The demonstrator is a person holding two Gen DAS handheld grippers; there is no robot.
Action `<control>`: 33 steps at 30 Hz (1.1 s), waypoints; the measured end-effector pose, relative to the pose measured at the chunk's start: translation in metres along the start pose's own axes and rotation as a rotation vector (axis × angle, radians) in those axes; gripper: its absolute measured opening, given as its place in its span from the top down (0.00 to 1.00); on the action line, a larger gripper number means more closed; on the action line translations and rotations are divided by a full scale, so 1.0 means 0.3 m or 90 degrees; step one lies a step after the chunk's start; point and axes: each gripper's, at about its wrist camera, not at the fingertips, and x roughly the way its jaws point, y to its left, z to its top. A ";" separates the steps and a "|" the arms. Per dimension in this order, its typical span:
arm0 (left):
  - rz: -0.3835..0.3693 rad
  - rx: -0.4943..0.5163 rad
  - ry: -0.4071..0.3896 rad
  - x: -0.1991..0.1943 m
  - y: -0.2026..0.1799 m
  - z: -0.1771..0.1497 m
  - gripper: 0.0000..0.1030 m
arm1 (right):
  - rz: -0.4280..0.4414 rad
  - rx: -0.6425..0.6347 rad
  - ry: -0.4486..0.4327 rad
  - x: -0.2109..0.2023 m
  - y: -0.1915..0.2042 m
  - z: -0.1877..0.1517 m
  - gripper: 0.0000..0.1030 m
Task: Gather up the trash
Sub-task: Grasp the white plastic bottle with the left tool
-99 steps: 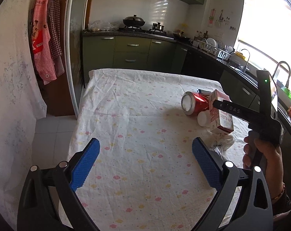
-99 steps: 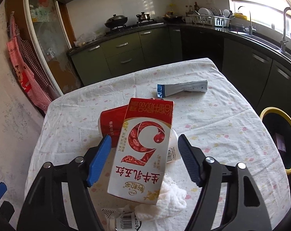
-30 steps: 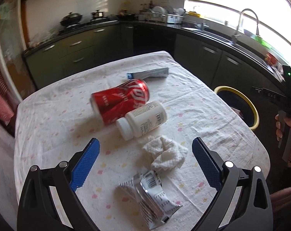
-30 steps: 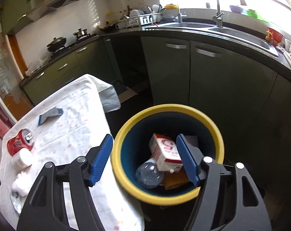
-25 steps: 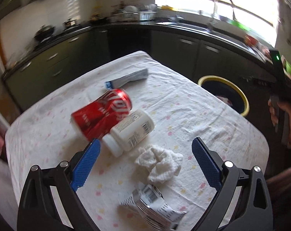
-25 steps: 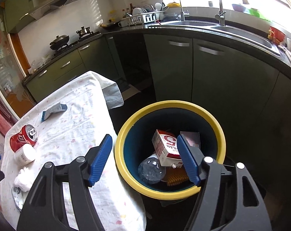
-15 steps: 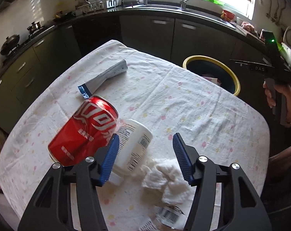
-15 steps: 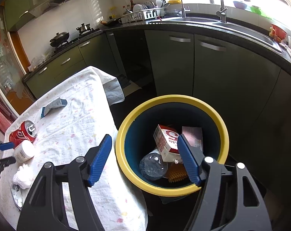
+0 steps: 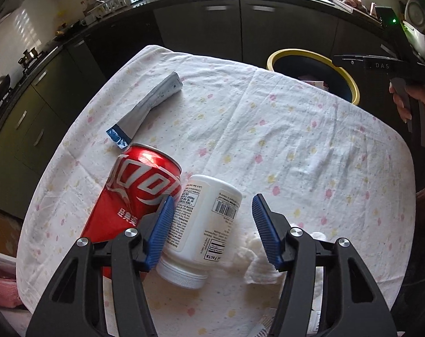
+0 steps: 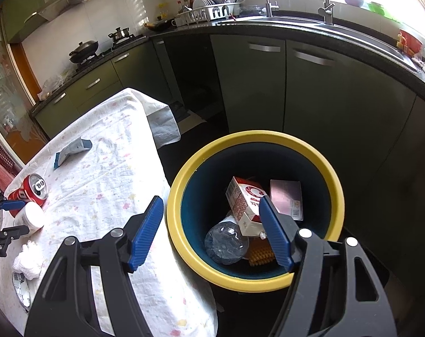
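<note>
My left gripper (image 9: 212,229) is open, its blue pads on either side of a white pill bottle (image 9: 202,229) that lies on the table. The left pad touches or nearly touches the bottle; the right pad stands apart. A red cola can (image 9: 133,191) lies against the bottle's left. A grey toothpaste tube (image 9: 150,104) lies beyond. A crumpled white tissue (image 9: 254,264) lies to the right. My right gripper (image 10: 209,230) is open and empty above the yellow-rimmed trash bin (image 10: 190,255), which holds a red-and-white carton (image 10: 244,205), a clear bottle (image 10: 226,243) and other trash.
The table has a flowered white cloth (image 9: 296,146); the bin (image 9: 347,81) stands off its far right corner. A silver wrapper (image 10: 21,286) lies near the table's front edge. Dark green kitchen cabinets (image 10: 268,84) run behind the bin.
My left gripper has dropped toward the table and narrowed around the pill bottle. My right gripper stays open over the bin where the carton lies, drifting slightly.
</note>
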 end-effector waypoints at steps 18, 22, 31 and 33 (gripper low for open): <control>0.003 -0.018 -0.014 -0.027 -0.009 -0.003 0.52 | 0.015 -0.007 0.002 0.001 0.027 -0.007 0.35; 0.014 -0.011 -0.029 -0.085 -0.036 0.016 0.53 | 0.018 -0.002 -0.008 -0.030 0.014 -0.012 0.35; 0.033 -0.016 -0.057 -0.172 -0.102 0.022 0.54 | 0.027 0.006 -0.022 -0.081 -0.018 -0.026 0.35; 0.036 -0.019 -0.062 -0.186 -0.114 0.022 0.54 | 0.029 0.007 -0.025 -0.092 -0.025 -0.027 0.35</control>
